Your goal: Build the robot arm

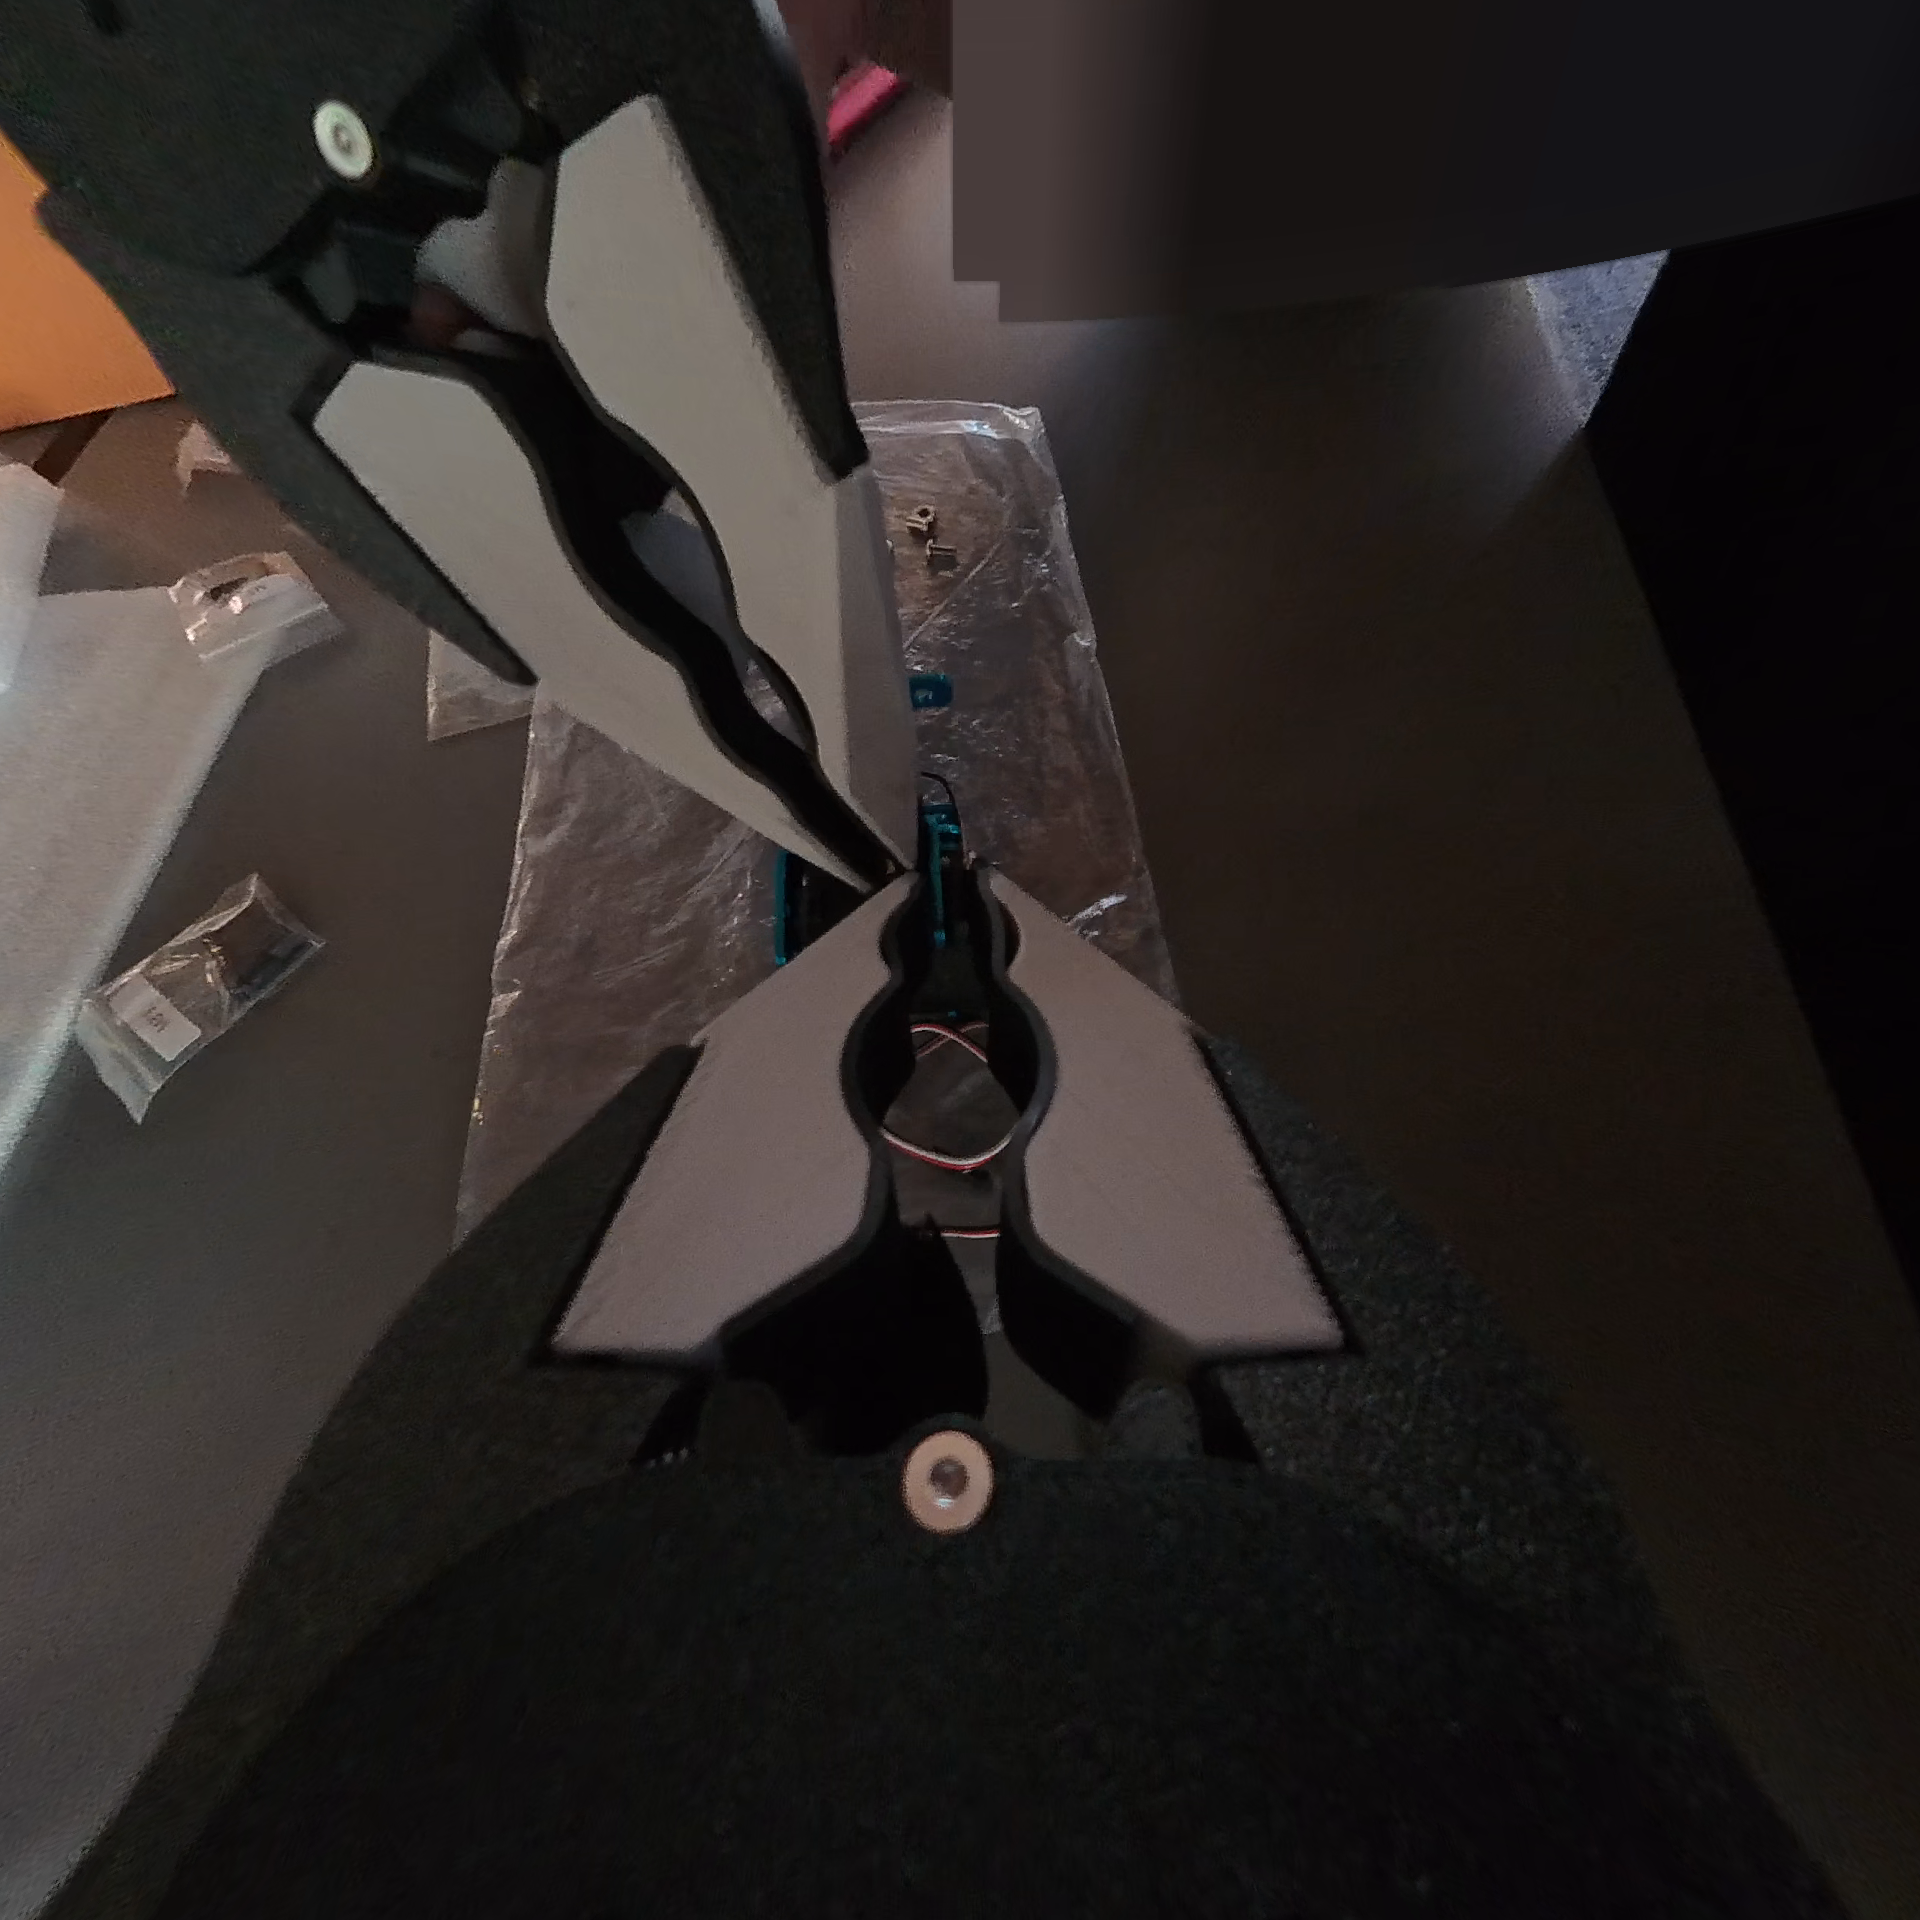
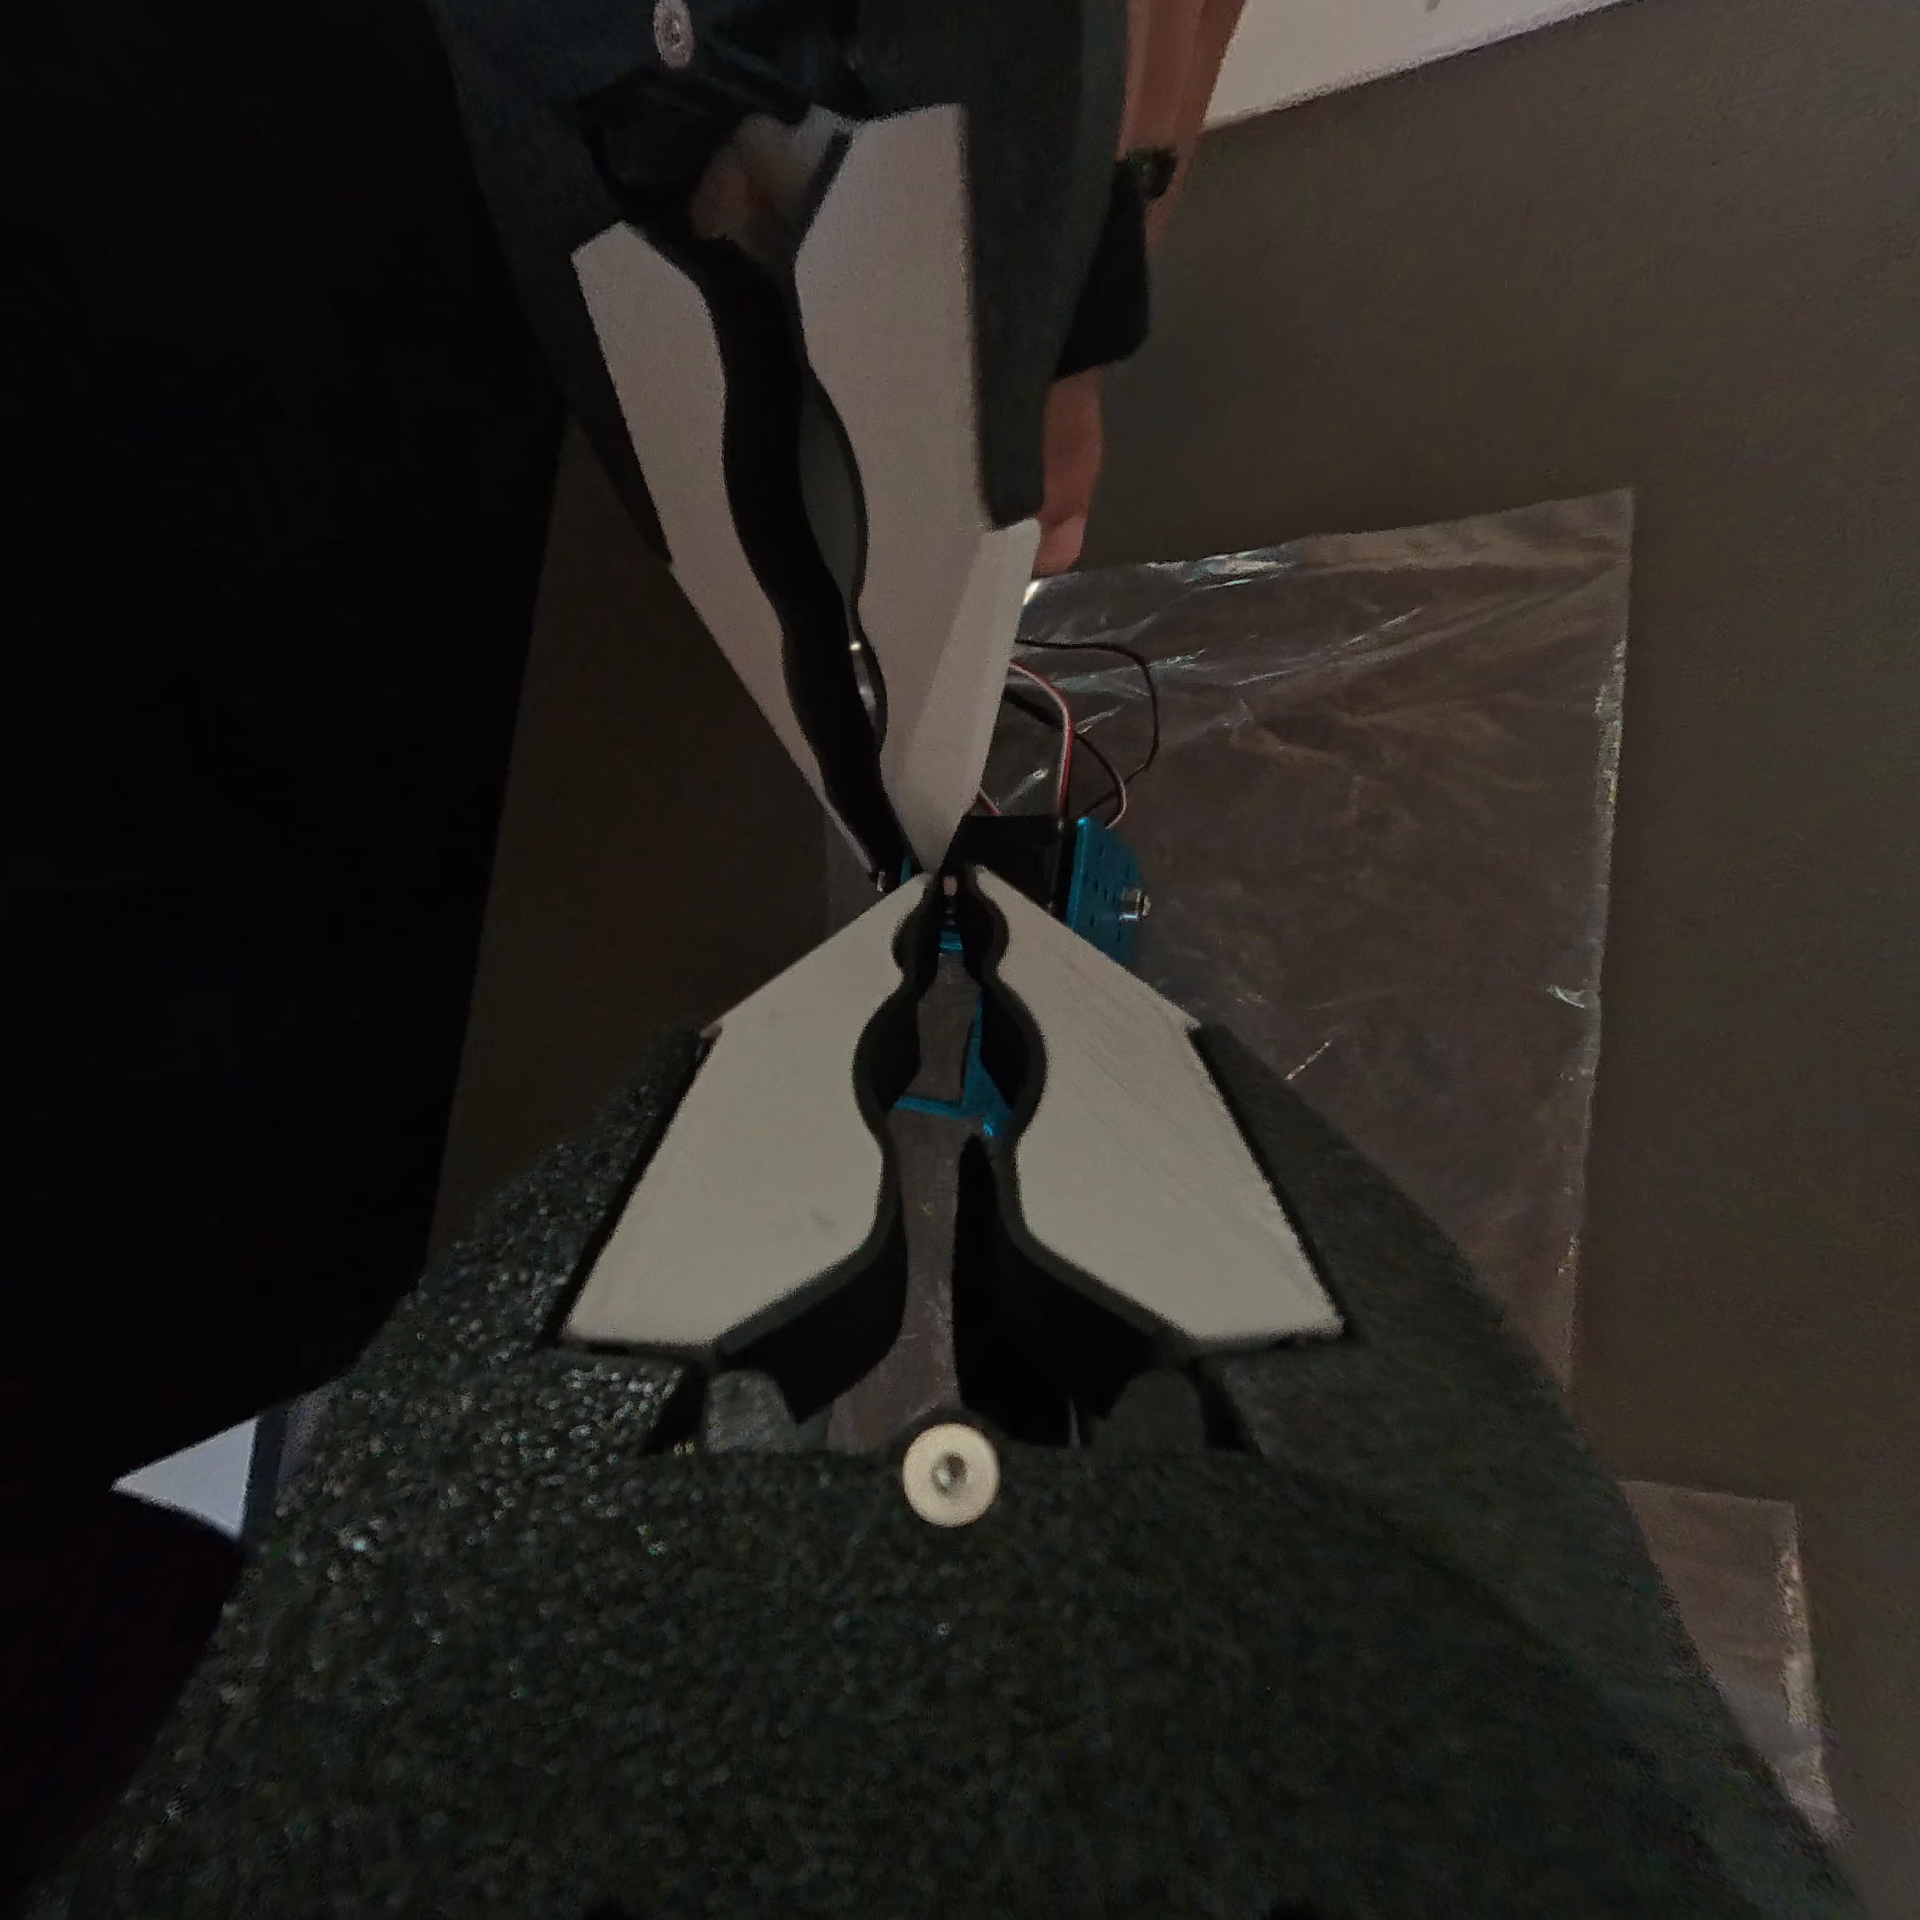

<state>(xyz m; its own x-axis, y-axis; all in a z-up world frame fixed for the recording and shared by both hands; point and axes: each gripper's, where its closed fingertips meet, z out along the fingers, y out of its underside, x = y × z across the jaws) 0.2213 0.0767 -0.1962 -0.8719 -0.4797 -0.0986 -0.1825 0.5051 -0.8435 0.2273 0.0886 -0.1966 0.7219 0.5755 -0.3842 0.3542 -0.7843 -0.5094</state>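
A small blue metal bracket [image 2: 1103, 873] with a black servo [image 2: 1006, 836] and red, white and black wires [image 2: 1091, 727] sits over a clear plastic bag [image 2: 1351, 779] on the grey table. My left gripper [image 1: 943, 881] has its jaws nearly together on the blue bracket [image 1: 940, 842], with the wires [image 1: 945, 1039] showing under its fingers. My right gripper [image 2: 952, 883] is shut on the same assembly from the opposite side. The two grippers meet tip to tip: the right one [image 1: 883, 868] enters the left wrist view from the upper left, and the left one [image 2: 912, 862] enters the right wrist view from above.
Small metal fasteners [image 1: 930, 540] lie on the bag [image 1: 623, 883]. Two small parts bags [image 1: 249, 603] [image 1: 197, 997] and white foam sheet [image 1: 83, 727] lie left. An orange box [image 1: 62, 260] stands far left. A dark block [image 1: 1766, 727] rises at right. A hand [image 2: 1070, 468] holds the left gripper. My two grippers' fingertips are within a few centimetres of each other.
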